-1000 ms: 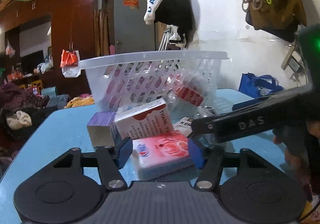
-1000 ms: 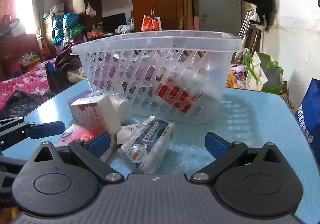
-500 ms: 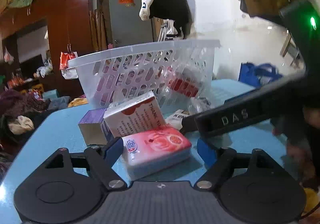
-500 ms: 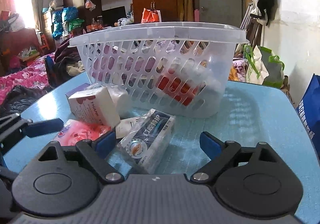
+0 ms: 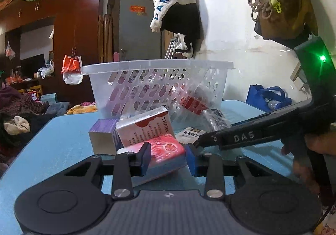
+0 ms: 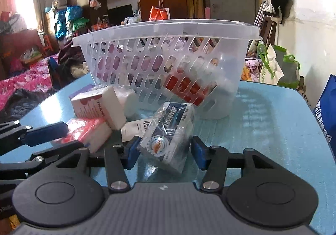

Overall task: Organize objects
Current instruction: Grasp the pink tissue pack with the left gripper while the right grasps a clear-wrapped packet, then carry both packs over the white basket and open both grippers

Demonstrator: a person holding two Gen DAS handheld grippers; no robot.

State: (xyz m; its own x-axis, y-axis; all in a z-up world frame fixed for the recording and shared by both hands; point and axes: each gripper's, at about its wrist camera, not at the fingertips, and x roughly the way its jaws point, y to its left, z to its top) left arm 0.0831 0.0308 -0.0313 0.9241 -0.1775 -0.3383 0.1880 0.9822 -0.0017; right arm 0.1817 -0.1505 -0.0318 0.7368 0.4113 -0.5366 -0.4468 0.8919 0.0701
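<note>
A clear plastic basket (image 5: 159, 79) stands on the blue table, also in the right wrist view (image 6: 168, 50), with a red pack inside. My left gripper (image 5: 168, 159) is shut on a pink tissue pack (image 5: 166, 151), which looks tilted. My right gripper (image 6: 166, 151) has its pads against both sides of a clear-wrapped blue and white pack (image 6: 170, 130). A white and red box (image 5: 147, 130), a purple box (image 5: 103, 136) and a white KENT pack (image 5: 189, 134) lie in front of the basket.
The blue table (image 6: 273, 130) reaches right to its edge, with a blue bag (image 6: 327, 104) beyond. The right gripper's arm (image 5: 252, 136) crosses the left wrist view. A bed and clutter lie to the left.
My left gripper's jaws closed onto the pink tissue pack. My right gripper moved forward and its jaws narrowed around the blue and white pack.
</note>
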